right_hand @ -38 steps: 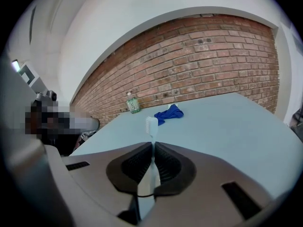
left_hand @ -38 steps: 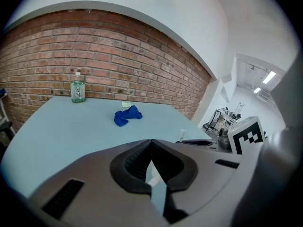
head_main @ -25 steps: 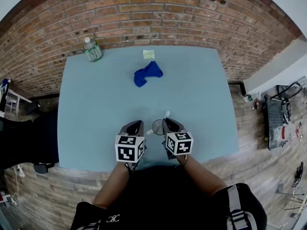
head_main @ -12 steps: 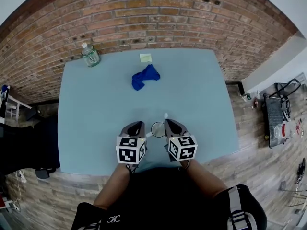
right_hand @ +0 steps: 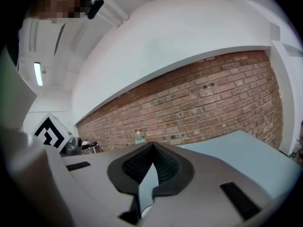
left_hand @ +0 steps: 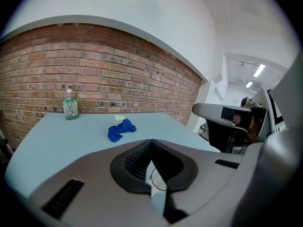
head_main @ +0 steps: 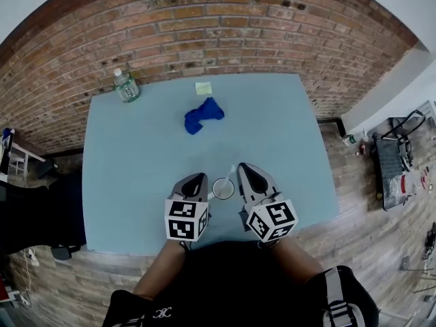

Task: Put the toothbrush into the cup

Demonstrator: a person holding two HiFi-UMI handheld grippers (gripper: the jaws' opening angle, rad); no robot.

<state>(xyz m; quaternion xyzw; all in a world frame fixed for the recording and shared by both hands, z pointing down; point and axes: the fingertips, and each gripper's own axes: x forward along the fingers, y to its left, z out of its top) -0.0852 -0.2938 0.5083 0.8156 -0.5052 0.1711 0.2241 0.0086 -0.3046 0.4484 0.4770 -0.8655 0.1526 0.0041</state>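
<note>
A small white cup (head_main: 223, 188) stands on the light blue table (head_main: 136, 162) near its front edge, between my two grippers. A white toothbrush (head_main: 231, 172) leans out of the cup toward the far right. The left gripper (head_main: 195, 180) sits just left of the cup, jaws shut with nothing between them. Through the gap under its closed tips (left_hand: 151, 143) I see the cup's rim (left_hand: 159, 180). The right gripper (head_main: 246, 171) is just right of the cup, tilted upward, and its jaws (right_hand: 152, 145) are shut and empty.
A crumpled blue cloth (head_main: 203, 114) lies mid-table, with a yellow sticky note (head_main: 203, 88) behind it. A green-tinted water bottle (head_main: 126, 86) stands at the far left corner against the brick wall (head_main: 225, 33). The table's front edge runs right below the grippers.
The right gripper has drawn back toward me, away from the toothbrush tip, and tilted up. The cup with the toothbrush and the left gripper have barely moved.
</note>
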